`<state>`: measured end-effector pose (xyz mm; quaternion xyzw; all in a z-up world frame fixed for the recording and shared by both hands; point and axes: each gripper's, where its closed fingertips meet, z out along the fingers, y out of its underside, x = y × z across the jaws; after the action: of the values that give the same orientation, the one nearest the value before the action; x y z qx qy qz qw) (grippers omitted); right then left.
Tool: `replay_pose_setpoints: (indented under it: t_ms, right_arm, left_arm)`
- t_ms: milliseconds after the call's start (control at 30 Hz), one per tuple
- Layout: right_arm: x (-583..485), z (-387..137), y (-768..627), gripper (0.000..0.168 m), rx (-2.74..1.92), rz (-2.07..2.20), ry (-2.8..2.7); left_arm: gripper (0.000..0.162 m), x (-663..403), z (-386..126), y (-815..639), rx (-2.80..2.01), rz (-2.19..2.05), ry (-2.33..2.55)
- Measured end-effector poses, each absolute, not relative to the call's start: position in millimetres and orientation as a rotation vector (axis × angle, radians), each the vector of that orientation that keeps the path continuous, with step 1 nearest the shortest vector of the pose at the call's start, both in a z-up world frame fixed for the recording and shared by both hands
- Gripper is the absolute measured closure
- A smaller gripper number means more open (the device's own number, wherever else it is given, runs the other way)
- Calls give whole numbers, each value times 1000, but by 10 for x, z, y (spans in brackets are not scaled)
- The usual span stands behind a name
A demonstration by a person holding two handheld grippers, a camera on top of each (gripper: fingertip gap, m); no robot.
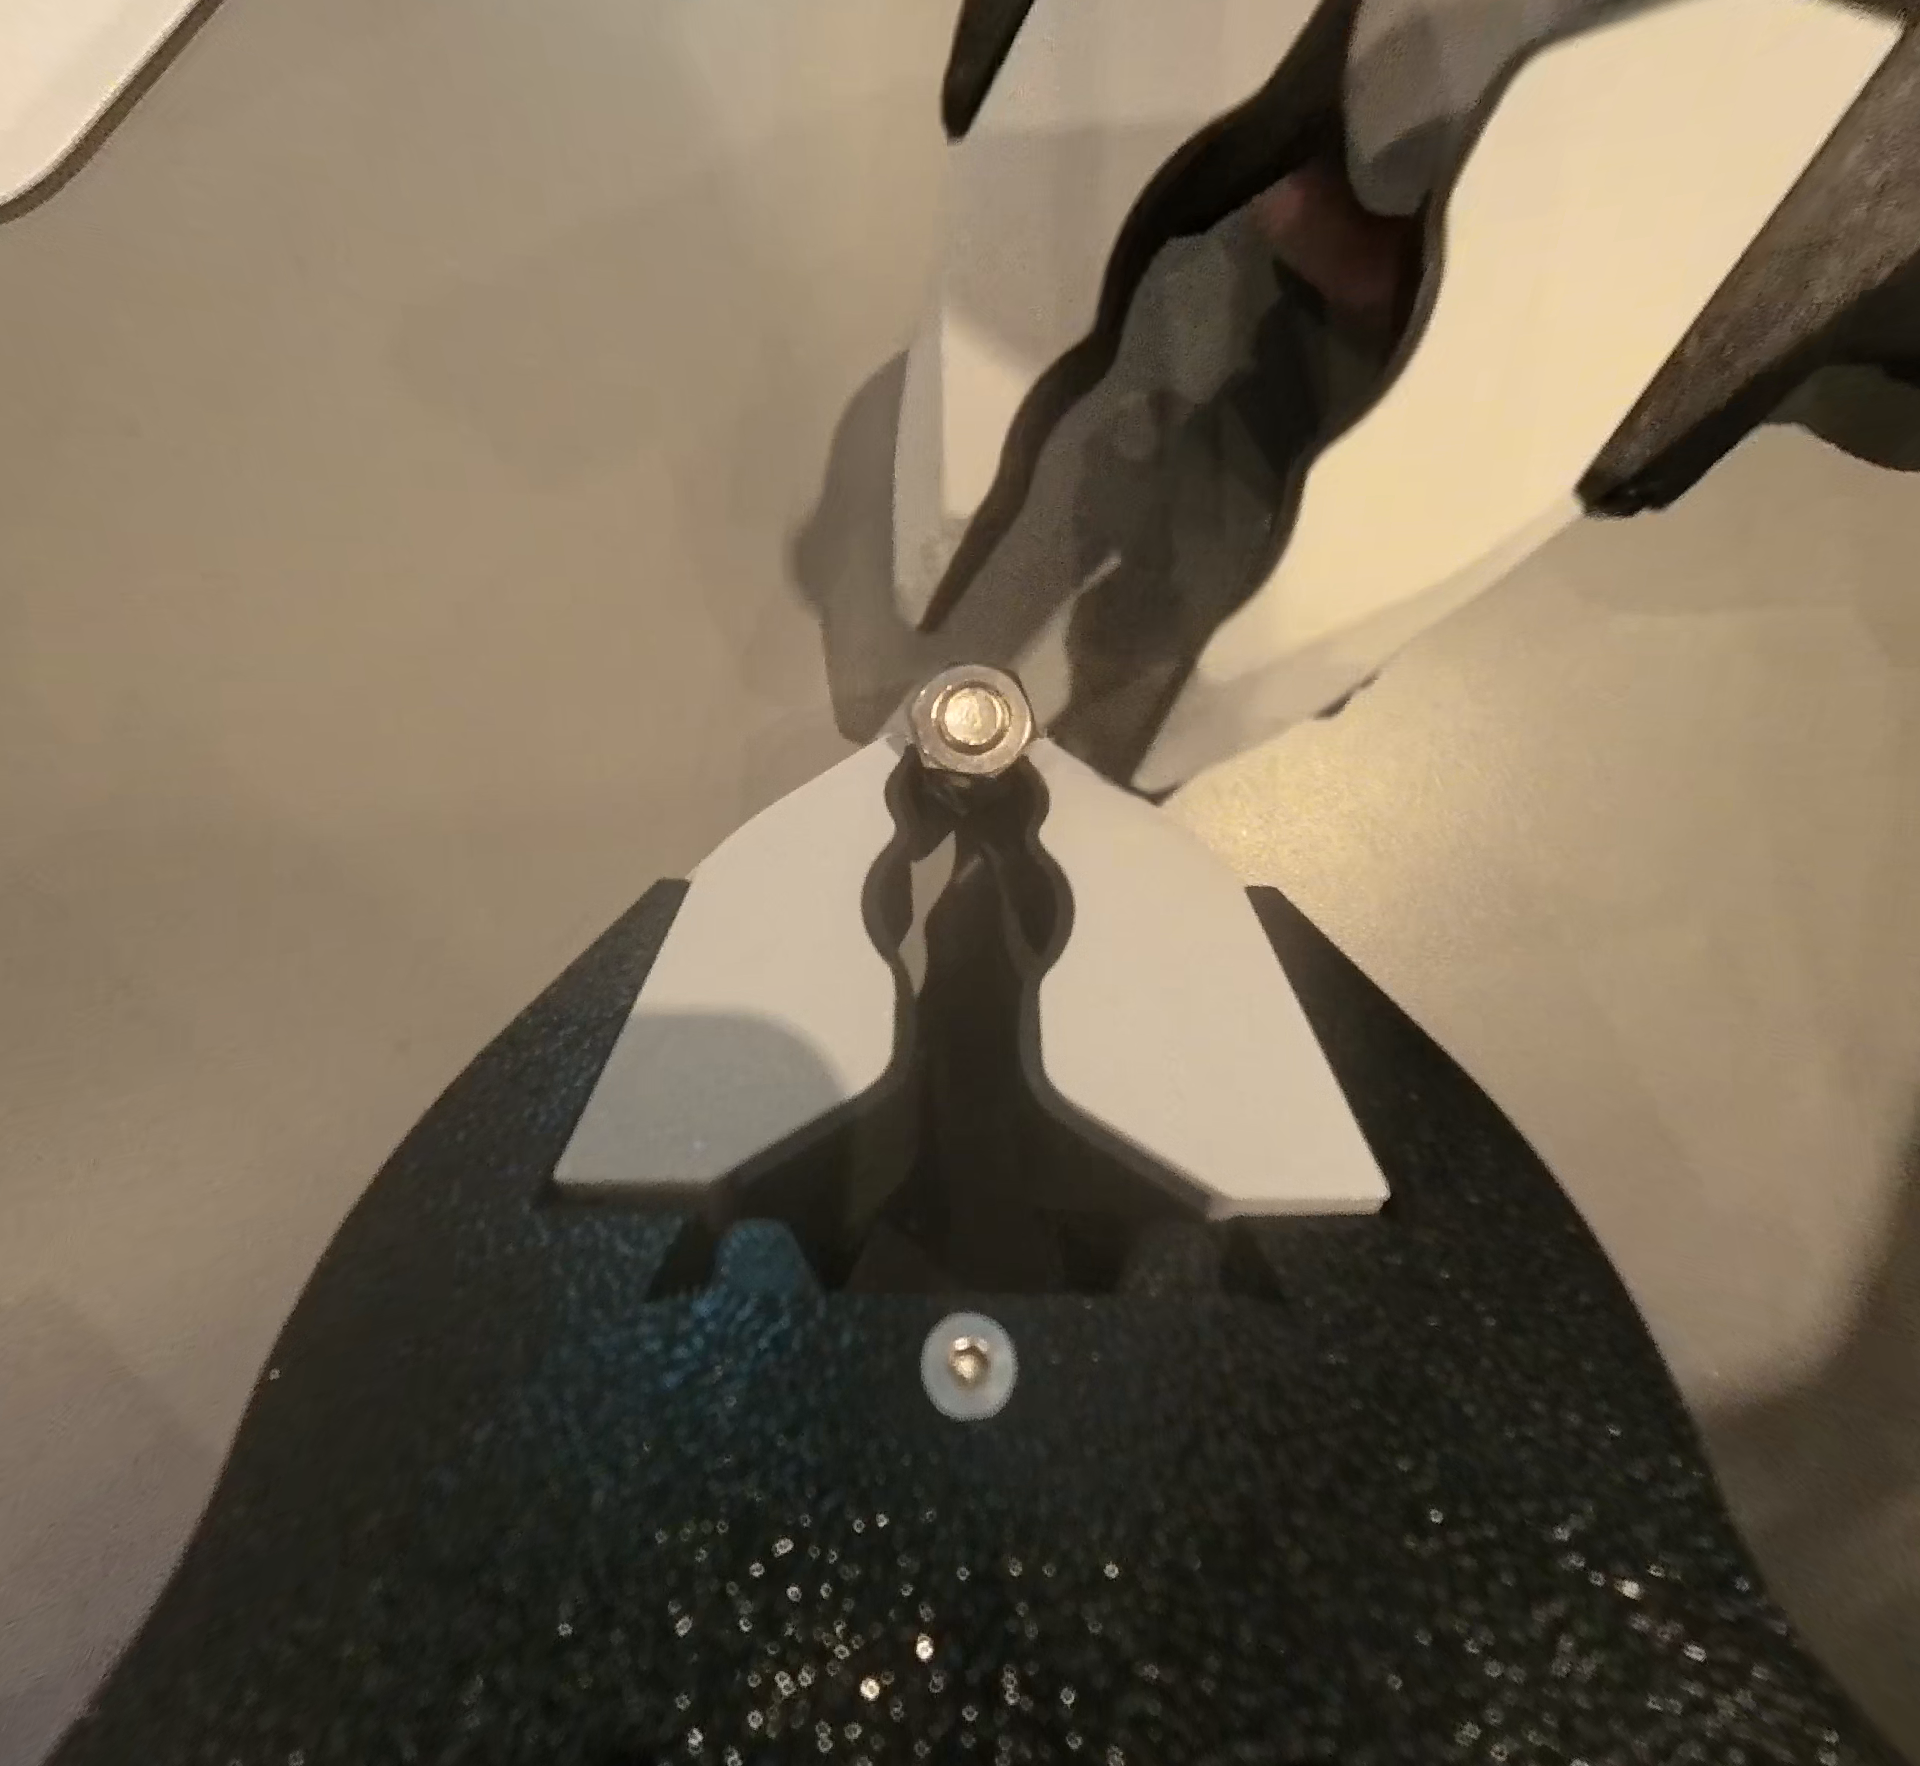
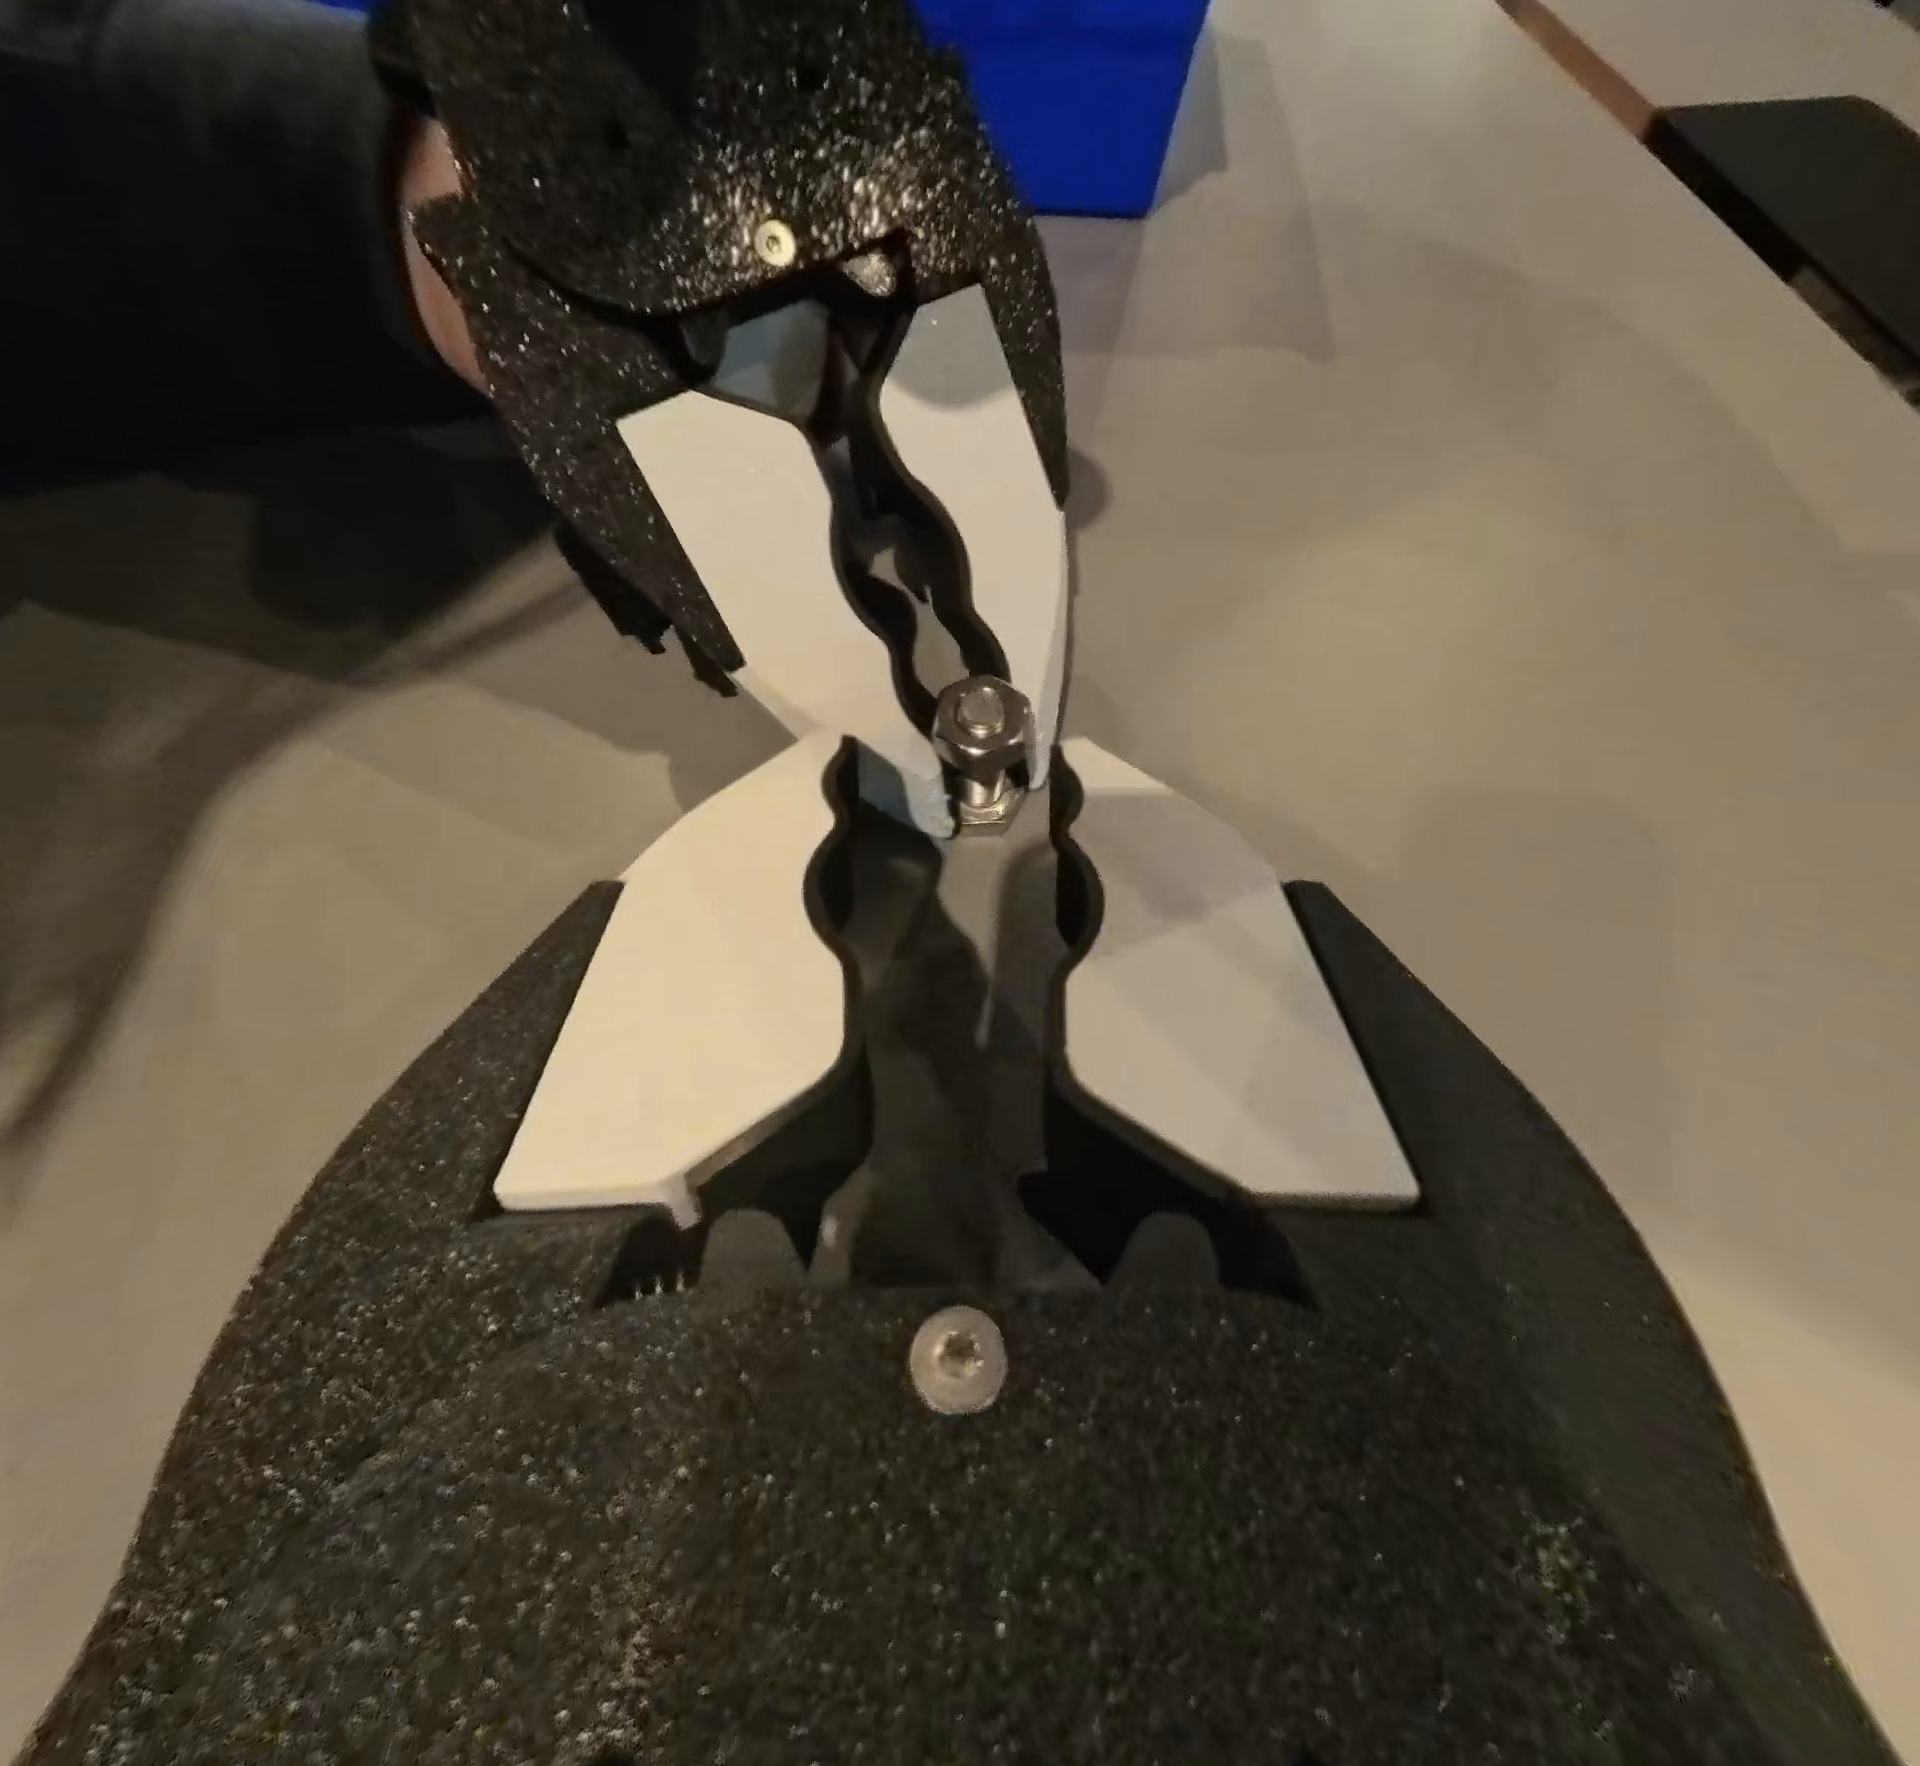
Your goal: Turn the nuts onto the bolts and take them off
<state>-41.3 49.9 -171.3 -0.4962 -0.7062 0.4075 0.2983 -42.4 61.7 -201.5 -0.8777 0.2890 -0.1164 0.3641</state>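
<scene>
The bolt (image 2: 977,789) and nut (image 2: 982,717) are small, hard, smooth metal, so they can slip. Grab the nut by its flat sides. The left gripper (image 1: 968,766) pinches the bolt above the table (image 2: 1455,573). The right gripper (image 2: 954,752) is narrow around the nut, and I cannot tell if it squeezes.

Tight at centre, open table all around

Both sets of fingertips meet at the bolt (image 2: 977,786) and nut (image 2: 982,717), no gap to pass there. Blue bin (image 2: 1060,23) blocks the far side, black slab (image 2: 1808,189) sits far right; the table (image 2: 1455,573) between them and the near left is bare.
</scene>
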Motion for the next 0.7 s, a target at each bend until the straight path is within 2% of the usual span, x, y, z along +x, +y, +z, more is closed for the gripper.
replay_pose_setpoints:
  t_ms: [100,133,200,300,367,467,533,600,700]
  right_arm:
    - [-378,-1711,453,143,-1301,1111,-1902]
    - [-332,-1693,390,168,-1274,1176,-1937]
    - [-335,-1642,418,160,-1286,1218,-1890]
    - [-364,-1638,477,138,-1316,1202,-1852]
    - [-367,-1661,464,134,-1315,1192,-1872]
    - [-371,-1684,450,131,-1312,1180,-1892]
    - [-369,-1676,452,131,-1311,1190,-1887]
    - [-367,-1663,458,132,-1314,1207,-1878]
    - [-365,-1646,470,133,-1314,1222,-1863]
  left_arm:
    - [146,-423,-2014,617,-2255,-301,745]
    - [146,-422,-2015,616,-2255,-302,748]
    - [147,-420,-2016,618,-2255,-302,749]
    - [147,-413,-2016,613,-2250,-307,760]
    - [146,-402,-2015,605,-2245,-314,771]
    - [144,-382,-2017,588,-2242,-327,784]
    - [129,-351,-2019,574,-2234,-329,795]
    - [128,-353,-2020,576,-2236,-326,788]
    - [134,-382,-2021,591,-2245,-309,774]
